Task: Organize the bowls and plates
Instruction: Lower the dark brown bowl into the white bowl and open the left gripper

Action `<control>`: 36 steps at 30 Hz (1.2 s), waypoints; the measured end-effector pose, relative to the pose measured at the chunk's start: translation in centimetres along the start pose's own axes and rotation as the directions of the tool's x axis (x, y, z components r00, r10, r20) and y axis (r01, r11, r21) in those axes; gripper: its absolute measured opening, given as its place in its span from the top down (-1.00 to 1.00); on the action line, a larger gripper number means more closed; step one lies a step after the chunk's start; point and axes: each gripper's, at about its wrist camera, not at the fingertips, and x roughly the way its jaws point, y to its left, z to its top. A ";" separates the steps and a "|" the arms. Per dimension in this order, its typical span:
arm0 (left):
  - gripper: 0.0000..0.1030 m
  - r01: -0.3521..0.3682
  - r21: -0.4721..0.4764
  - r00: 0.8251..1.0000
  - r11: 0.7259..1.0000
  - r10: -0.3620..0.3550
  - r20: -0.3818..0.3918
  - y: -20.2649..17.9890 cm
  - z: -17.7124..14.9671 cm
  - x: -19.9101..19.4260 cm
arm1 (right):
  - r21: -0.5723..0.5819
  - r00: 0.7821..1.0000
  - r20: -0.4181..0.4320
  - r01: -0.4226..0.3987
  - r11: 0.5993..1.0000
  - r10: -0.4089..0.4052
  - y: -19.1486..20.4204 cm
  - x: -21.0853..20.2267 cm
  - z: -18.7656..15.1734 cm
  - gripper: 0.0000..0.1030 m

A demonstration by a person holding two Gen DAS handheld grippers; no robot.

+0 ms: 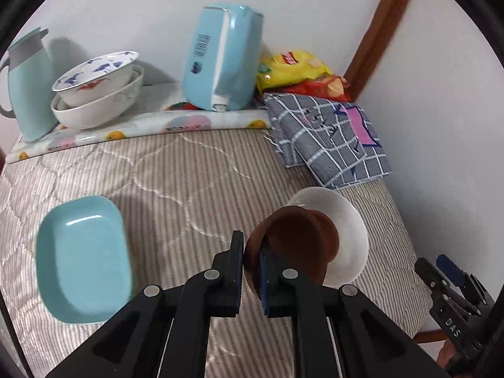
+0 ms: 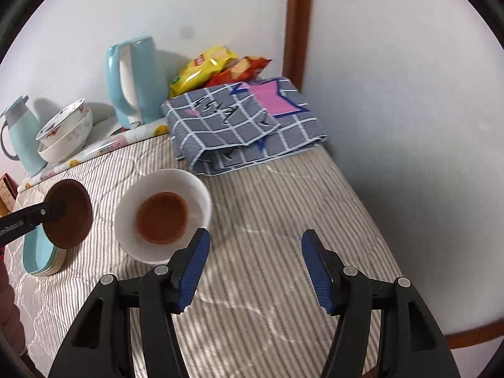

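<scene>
Left gripper (image 1: 250, 271) jaws clamp brown saucer (image 1: 293, 239), right gripper (image 2: 255, 271) jaws parted, right view alone shows saucer inside white bowl (image 2: 195, 189).

Two hand-held black plastic tongs, seen from their own wrist cameras. The left tongs (image 1: 251, 271) have matte black angular arms with triangular cut-outs, joined by four round silver pivot screws (image 1: 211, 273), and flat fingers faced with ribbed blue pads (image 1: 262, 278). The right tongs (image 2: 255, 272) match them: black linkage arms, four silver screws (image 2: 161, 270), and long ribbed blue pads (image 2: 192, 272) on the inner face of each finger. From the left camera, the right unit's black body carries white lettering reading "DAS" (image 1: 452, 327). Bare skin (image 2: 9, 318) shows left of the right tongs.
</scene>
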 end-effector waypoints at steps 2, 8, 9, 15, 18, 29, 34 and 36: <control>0.82 0.019 0.008 1.000 1.000 -0.019 -0.002 -0.7 0.0 0.5 | 0.018 1.000 -0.001 0.003 1.000 -0.003 -0.9 -0.1 -0.4 -0.17; 0.82 0.022 0.029 0.999 0.999 -0.021 -0.031 -2.6 0.1 2.6 | 0.068 0.999 -0.026 -0.033 0.997 0.035 -3.0 0.4 -1.7 -0.17; 0.82 0.021 0.031 0.999 0.999 -0.020 -0.036 -2.8 0.1 3.0 | 0.077 0.999 -0.030 -0.043 0.996 0.045 -3.3 0.6 -1.9 -0.17; 0.82 0.021 0.039 0.998 0.999 -0.019 -0.055 -4.1 0.4 4.6 | 0.097 0.998 -0.048 -0.031 0.995 0.036 -4.6 1.3 -2.4 -0.17; 0.82 0.025 0.045 0.998 0.999 -0.022 -0.067 -4.6 0.5 5.3 | 0.111 0.998 -0.047 -0.030 0.993 0.035 -5.1 1.4 -2.4 -0.17; 0.82 0.029 0.046 0.996 0.999 -0.025 -0.088 -5.5 0.5 7.2 | 0.127 0.997 -0.065 -0.030 0.991 0.039 -5.7 1.8 -3.1 -0.17; 0.81 0.042 0.031 0.995 0.999 -0.039 -0.087 -5.4 0.5 7.7 | 0.133 0.996 -0.078 -0.033 0.991 0.044 -5.8 2.1 -3.5 -0.17; 0.81 0.046 0.032 0.995 0.998 -0.043 -0.087 -5.5 0.6 7.9 | 0.136 0.995 -0.088 -0.036 0.990 0.048 -5.7 2.3 -3.7 -0.17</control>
